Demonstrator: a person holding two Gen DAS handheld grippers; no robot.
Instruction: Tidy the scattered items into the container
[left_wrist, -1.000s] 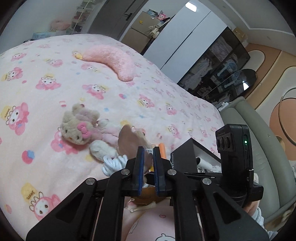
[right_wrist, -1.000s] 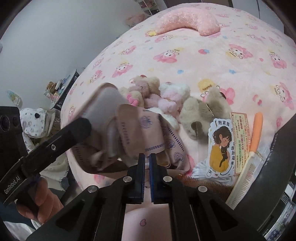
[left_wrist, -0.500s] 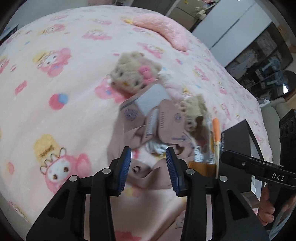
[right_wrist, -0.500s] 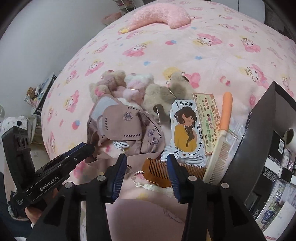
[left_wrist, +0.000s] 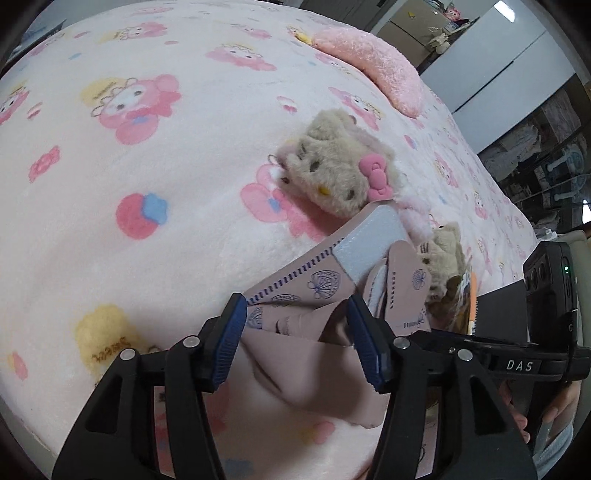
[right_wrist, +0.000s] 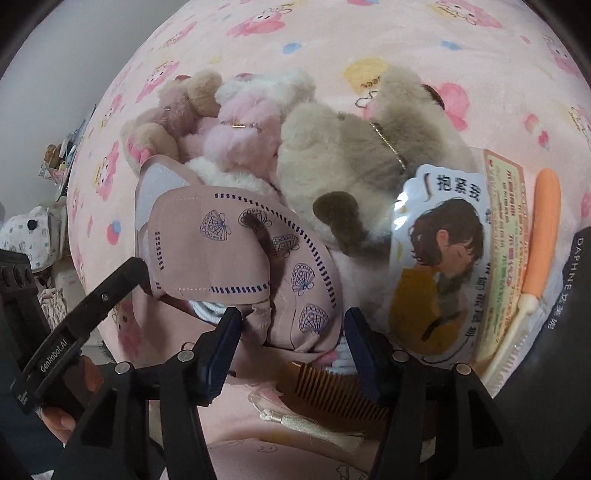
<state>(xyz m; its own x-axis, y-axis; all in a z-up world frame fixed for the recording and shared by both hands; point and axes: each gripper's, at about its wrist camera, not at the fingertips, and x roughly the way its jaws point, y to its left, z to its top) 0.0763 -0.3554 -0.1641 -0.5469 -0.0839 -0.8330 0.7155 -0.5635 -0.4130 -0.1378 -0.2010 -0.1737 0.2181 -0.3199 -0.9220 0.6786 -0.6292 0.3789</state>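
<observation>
A heap of pink face masks (left_wrist: 317, 291) lies on the bed beside a beige cat plush (left_wrist: 332, 177). My left gripper (left_wrist: 297, 341) hangs just over the masks. Its jaws are opening, with mask cloth between the pads but not pinched. My right gripper (right_wrist: 293, 350) is opening too, above the edge of the masks (right_wrist: 236, 251) and a brown wooden comb (right_wrist: 332, 391). Behind lie plush toys (right_wrist: 351, 162), a card picturing a girl (right_wrist: 439, 273) and an orange-handled comb (right_wrist: 539, 251). The black box (right_wrist: 569, 314) stands at the right.
The bed is covered by a pink cartoon blanket (left_wrist: 147, 166), with a pink curved pillow (left_wrist: 373, 70) at its far side. The other gripper and a hand (left_wrist: 517, 365) cross in front of the black box (left_wrist: 498, 310). Wardrobes and shelves stand beyond the bed.
Both grippers went from shut to open and dropped closer to the bed. The pink masks, held up a second ago, now lie on the blanket.
</observation>
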